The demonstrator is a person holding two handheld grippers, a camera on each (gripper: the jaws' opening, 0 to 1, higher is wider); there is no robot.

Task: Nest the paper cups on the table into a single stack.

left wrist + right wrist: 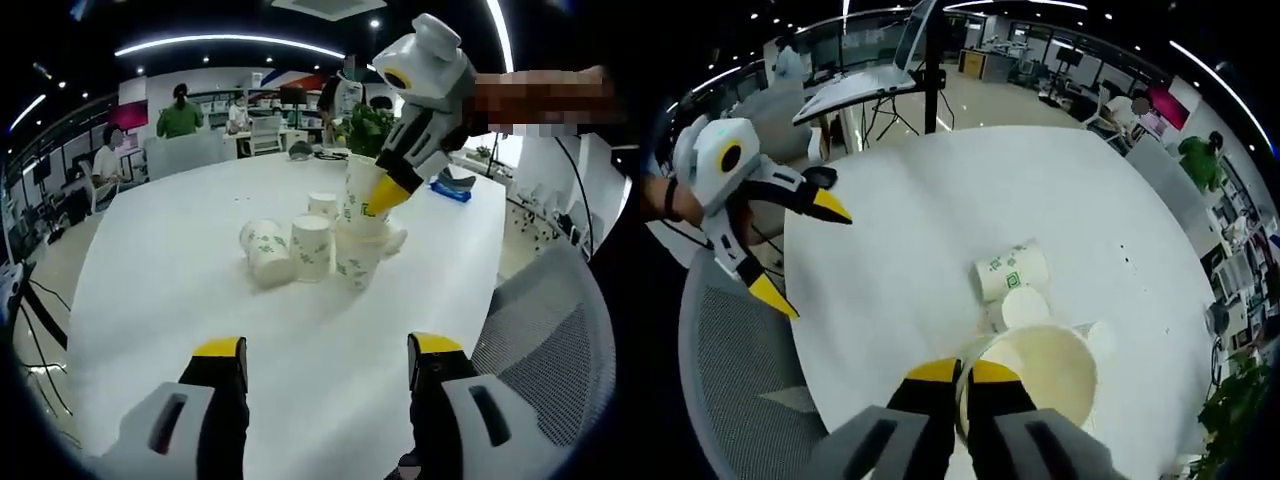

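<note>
Right gripper [962,372] has its jaws pinched on the rim of a paper cup [1045,375], held just above the cluster of cups [310,245] mid-table [180,300]. Left gripper [327,362] hangs back, jaws wide and empty. Next, I'd say, that cup needs lowering squarely onto an upturned one.

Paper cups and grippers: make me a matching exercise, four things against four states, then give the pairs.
Things:
1. right gripper
2. left gripper
3. cup nearest the table's left side
4. office chair

States:
A. lying on its side
B. jaws shut on a cup's rim
C. jaws open, holding nothing
D. drawn up at the table edge

Pairs: 1-B, 2-C, 3-A, 4-D
</note>
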